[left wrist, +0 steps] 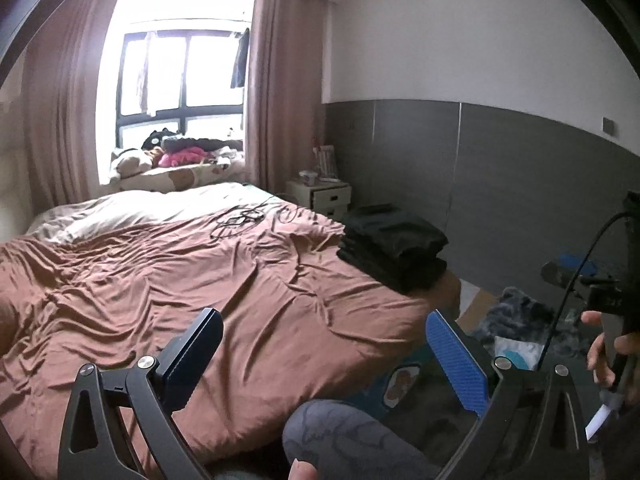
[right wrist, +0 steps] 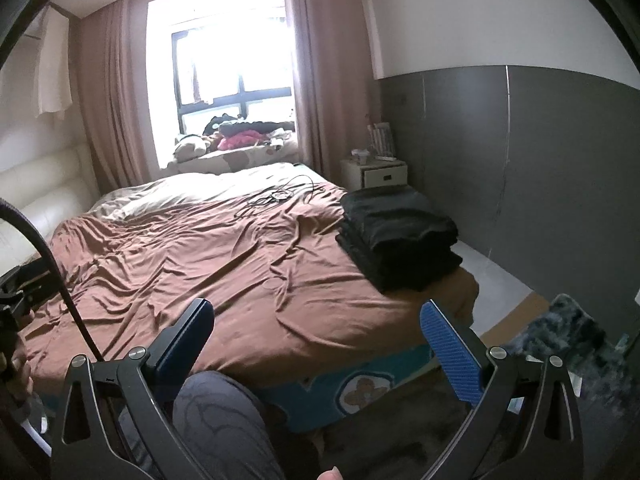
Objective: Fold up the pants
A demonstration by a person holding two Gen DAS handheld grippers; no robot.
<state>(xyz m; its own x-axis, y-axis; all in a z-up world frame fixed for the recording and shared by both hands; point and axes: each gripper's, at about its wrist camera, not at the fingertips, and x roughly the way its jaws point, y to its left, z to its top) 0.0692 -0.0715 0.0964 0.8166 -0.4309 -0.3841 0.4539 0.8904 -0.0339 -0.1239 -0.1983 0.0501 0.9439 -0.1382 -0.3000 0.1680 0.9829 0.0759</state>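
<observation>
Your left gripper is held above the near edge of the bed with its jaws spread wide and nothing between them; the blue-padded fingers stand well apart. Your right gripper is in the same condition: jaws spread, empty, raised over the foot of the bed. Neither gripper touches any fabric. The pants lie as a stack of dark folded garments on the right side of the bed, near its right edge, well ahead of both grippers; the same stack appears in the left wrist view. You cannot tell from either view how many pieces make up the stack. The brown sheet covering the bed is wrinkled across its whole width. A tangle of black cable rests on the sheet toward the far end, left of the stack and apart from it. A white nightstand stands against the grey wall panel beyond the stack. Your knee in grey patterned fabric shows below the right gripper. In the left wrist view, your right hand is visible at the right edge, holding the other tool.
</observation>
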